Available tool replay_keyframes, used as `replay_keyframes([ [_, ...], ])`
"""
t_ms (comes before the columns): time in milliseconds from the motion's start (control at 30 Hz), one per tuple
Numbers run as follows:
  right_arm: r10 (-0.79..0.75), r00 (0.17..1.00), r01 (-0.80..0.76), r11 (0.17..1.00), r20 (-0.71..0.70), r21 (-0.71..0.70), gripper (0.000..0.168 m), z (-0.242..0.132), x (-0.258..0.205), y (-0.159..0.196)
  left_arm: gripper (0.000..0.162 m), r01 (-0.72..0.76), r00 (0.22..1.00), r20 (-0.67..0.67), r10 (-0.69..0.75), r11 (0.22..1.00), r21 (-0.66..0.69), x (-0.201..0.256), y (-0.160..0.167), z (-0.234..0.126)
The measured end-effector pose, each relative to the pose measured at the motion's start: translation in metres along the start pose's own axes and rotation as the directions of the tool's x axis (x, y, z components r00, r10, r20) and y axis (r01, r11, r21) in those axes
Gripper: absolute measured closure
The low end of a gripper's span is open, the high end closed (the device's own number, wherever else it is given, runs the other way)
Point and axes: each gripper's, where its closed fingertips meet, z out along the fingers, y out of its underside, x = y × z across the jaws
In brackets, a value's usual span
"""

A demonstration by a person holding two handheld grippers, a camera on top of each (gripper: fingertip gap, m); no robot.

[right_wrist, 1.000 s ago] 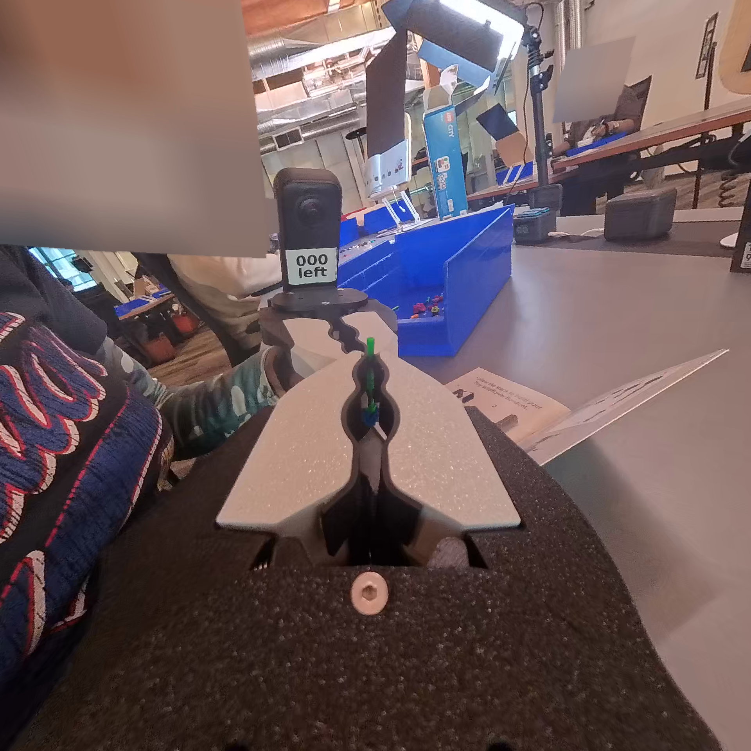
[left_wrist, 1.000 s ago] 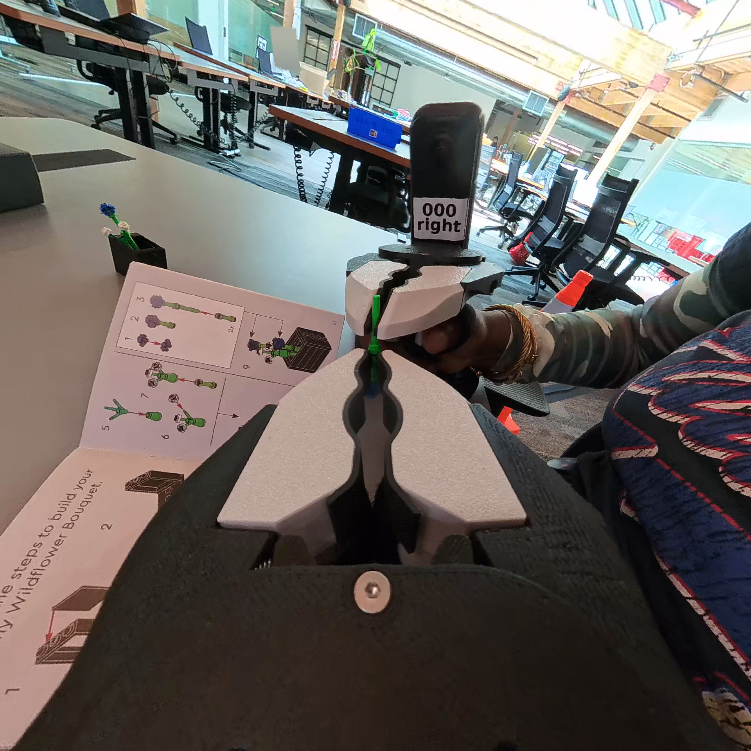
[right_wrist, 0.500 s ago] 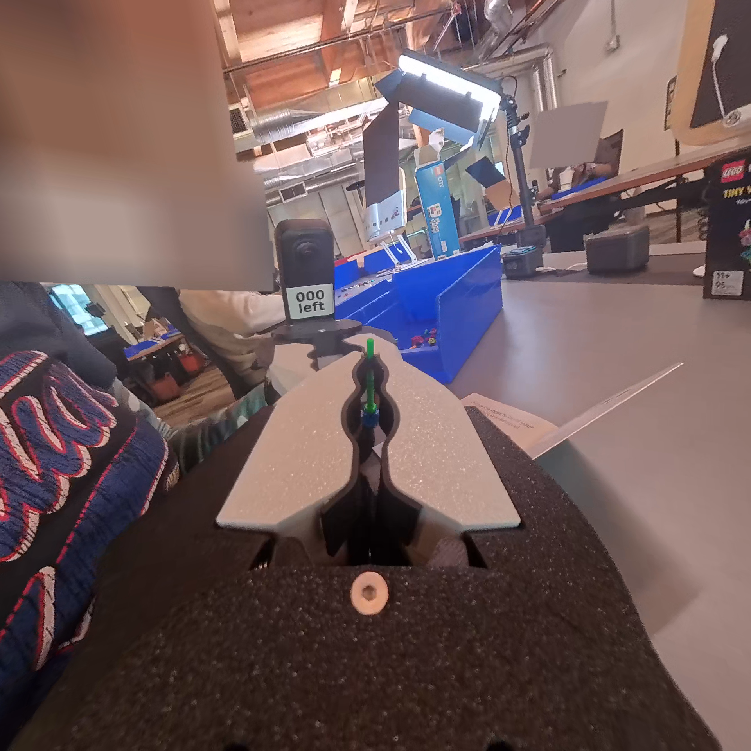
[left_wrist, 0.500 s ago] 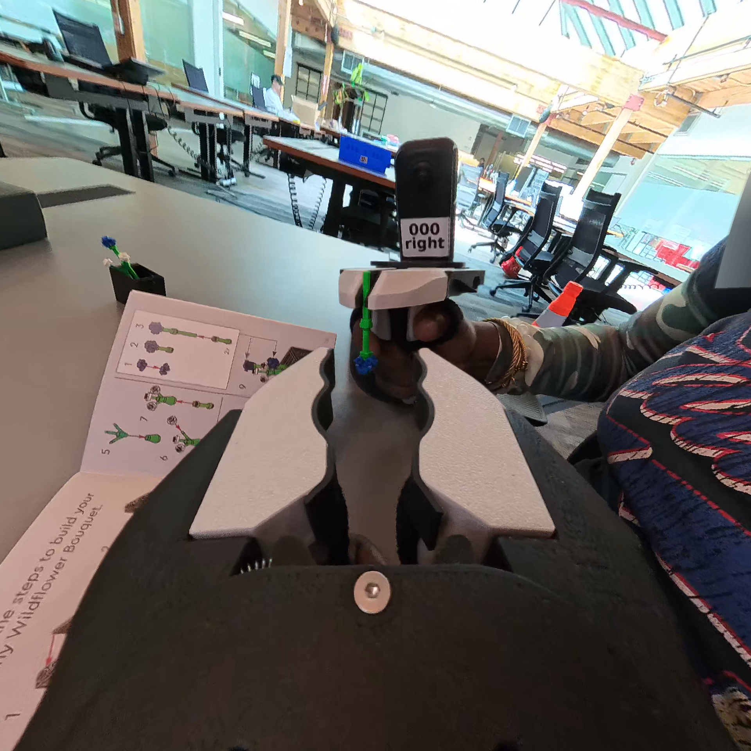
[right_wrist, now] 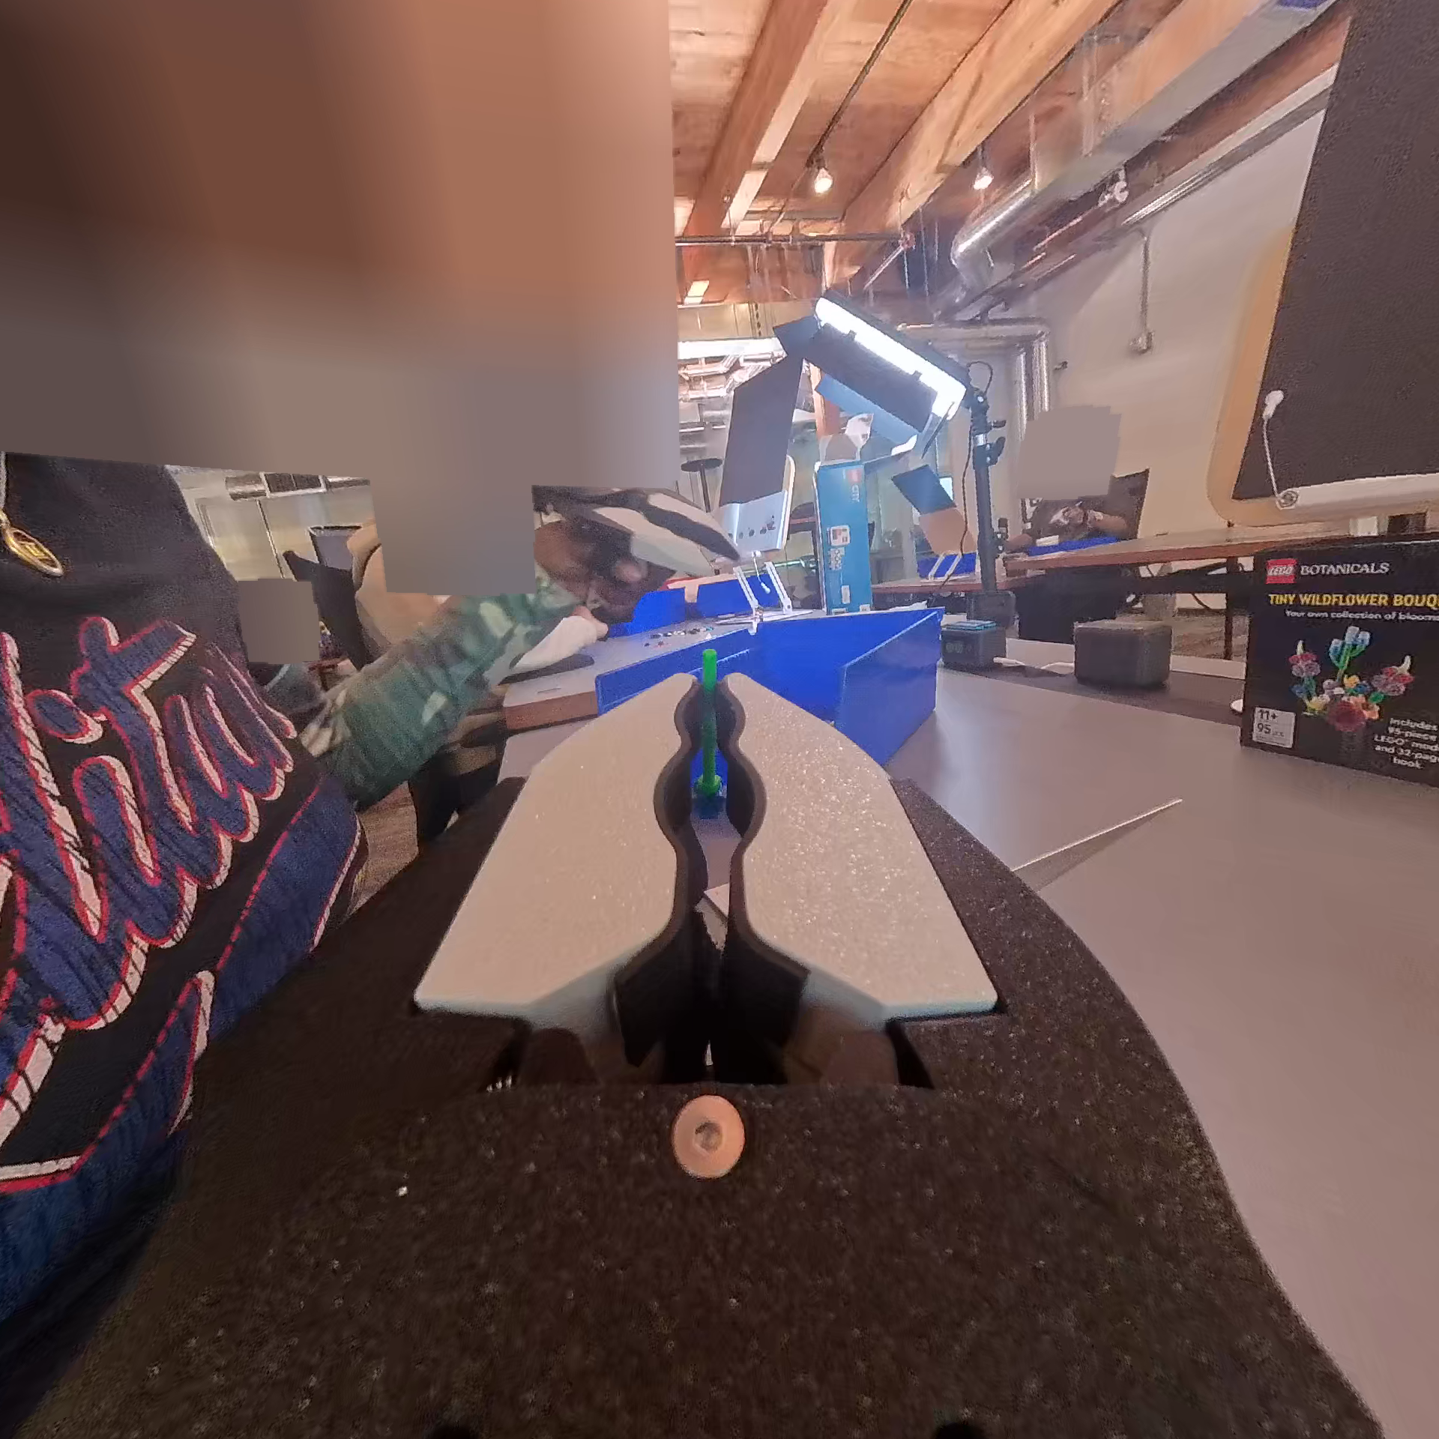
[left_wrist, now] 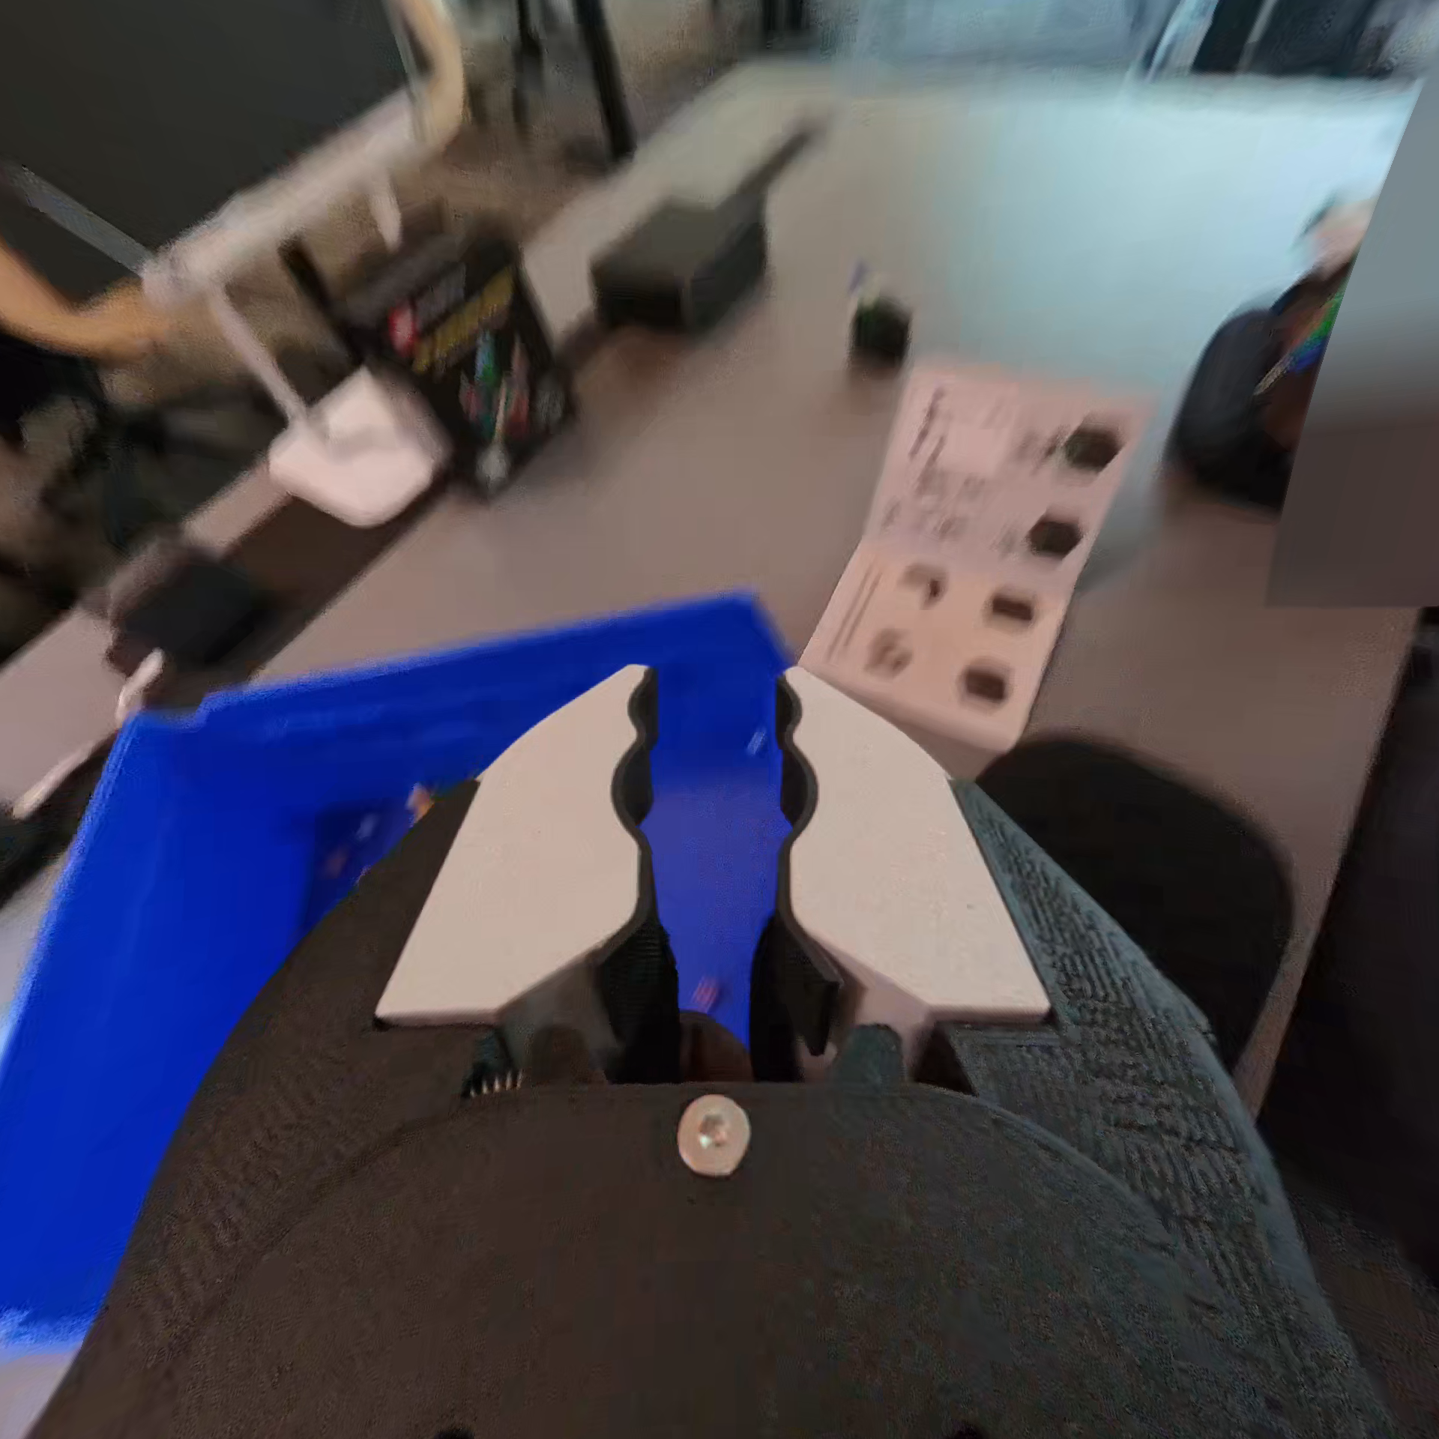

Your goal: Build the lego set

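The left gripper is open, with a clear gap between its two grey fingers, and it holds nothing. It hangs above the blue bin, and the blue floor of the bin shows through the gap. This view is blurred by motion. A few small pieces lie in the bin, but I cannot tell what they are. Beyond the bin, the booklet lies open on the grey counter. Farther away stands a small black pot with something thin in it. The dark set box stands to the left, next to a white stand base.

The right gripper is closed on a green stem. The stem stands upright between the fingertips and its top rises a little above them. A small blue piece sits at its lower end, in the hollow between the fingers. This gripper is raised above the counter, near the person's patterned shirt. Behind it the blue bin rests on the counter, and the person's left sleeve reaches toward it. The set box stands at the right. An edge of the booklet shows just right of the gripper.
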Motion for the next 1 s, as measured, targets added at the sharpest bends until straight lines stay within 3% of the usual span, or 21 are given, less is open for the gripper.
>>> replay_keyframes([
  [100, -0.02, 1.0, 0.02, 1.0, 0.007, 0.003, 0.166, -0.001, -0.002, 0.001, 0.139, 0.007, 1.0, -0.005, -0.009, 0.943, -0.332, -0.062, 0.053, -0.001],
  [233, -0.026, 0.999, 0.027, 1.0, 0.028, -0.014, 0.165, 0.001, -0.005, 0.004, 0.149, -0.215, 0.976, -0.154, 0.156, 0.817, -0.536, -0.105, 0.112, 0.031],
  [333, -0.015, 1.0, 0.015, 1.0, 0.023, 0.001, 0.165, -0.001, -0.004, 0.002, 0.155, -0.248, 0.966, -0.205, 0.157, 0.785, -0.568, -0.117, 0.13, 0.06],
  [500, 0.003, 1.0, -0.004, 1.0, 0.024, 0.014, 0.165, -0.002, -0.002, 0.001, 0.153, -0.293, 0.948, -0.286, 0.14, 0.733, -0.613, -0.117, 0.15, 0.087],
  [833, 0.016, 1.0, -0.017, 1.0, 0.013, 0.026, 0.165, -0.003, 0.001, 0.0, 0.149, -0.283, 0.944, -0.322, 0.07, 0.673, -0.684, -0.11, 0.167, 0.094],
  [1000, 0.021, 1.0, -0.022, 0.999, 0.007, 0.032, 0.165, -0.004, 0.003, -0.001, 0.158, -0.27, 0.943, -0.331, 0.035, 0.662, -0.699, -0.105, 0.169, 0.093],
])
